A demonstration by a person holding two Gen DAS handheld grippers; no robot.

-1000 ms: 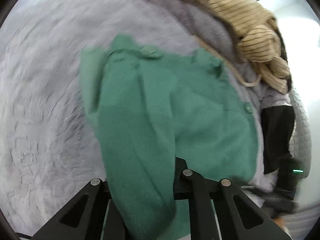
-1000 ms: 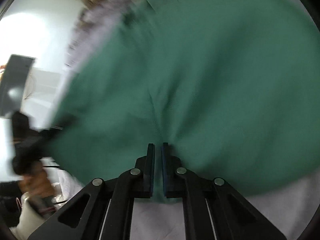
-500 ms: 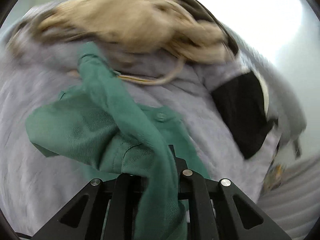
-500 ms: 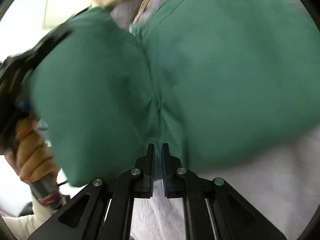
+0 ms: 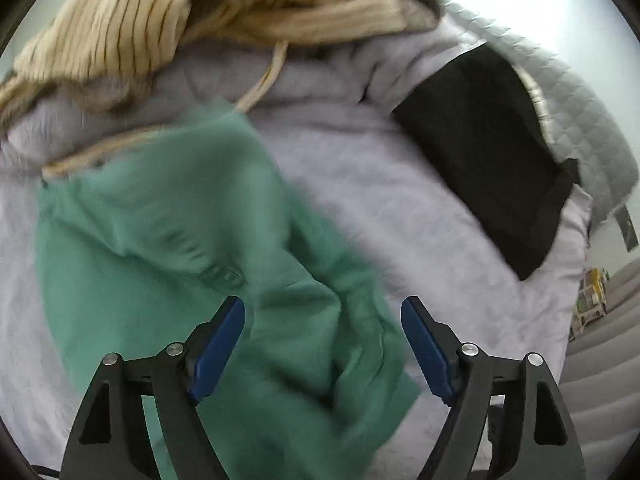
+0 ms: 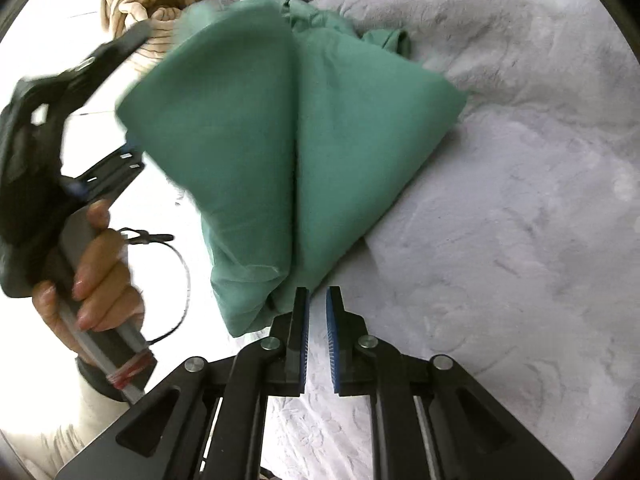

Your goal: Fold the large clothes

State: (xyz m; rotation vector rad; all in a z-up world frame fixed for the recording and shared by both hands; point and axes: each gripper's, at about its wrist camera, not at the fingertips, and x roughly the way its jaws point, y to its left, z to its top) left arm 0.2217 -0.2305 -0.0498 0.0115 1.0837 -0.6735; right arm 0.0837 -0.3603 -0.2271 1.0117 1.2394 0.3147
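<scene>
A: Left claw [image 5: 322,340], own view: what lies between the fingers?

B: The fingers stand wide apart, released, holding nothing. The green garment [image 5: 208,264] lies crumpled below and ahead of them on the pale grey blanket [image 5: 400,184]; the picture is blurred, so whether the cloth touches either pad cannot be told.

A: Where do the garment's edges run from that claw?

B: Its far edge sits ahead and left, just beside a cream cord [image 5: 264,80] trailing from the striped beige knit [image 5: 120,28]. Its right edge ends just past the right finger, and bare blanket opens ahead and to the right of the claw as far as the black cloth [image 5: 488,164] lying over a quilted grey cover [image 5: 592,120].

A: Right claw [image 6: 317,312], own view?

B: The blue pads stand nearly together with a narrow gap, and no cloth shows in that gap. The garment's bunched near end [image 6: 256,296] sits just left of the left fingertip; a grip there cannot be told. From that end the cloth fans away ahead in two flat panels with a crease between them.

A: Open room on that side?

B: Ahead and right of the claw the blanket [image 6: 520,200] lies bare. To the left, the person's hand [image 6: 96,272] holds the handle of the left claw [image 6: 120,168], near the garment's left edge.
</scene>
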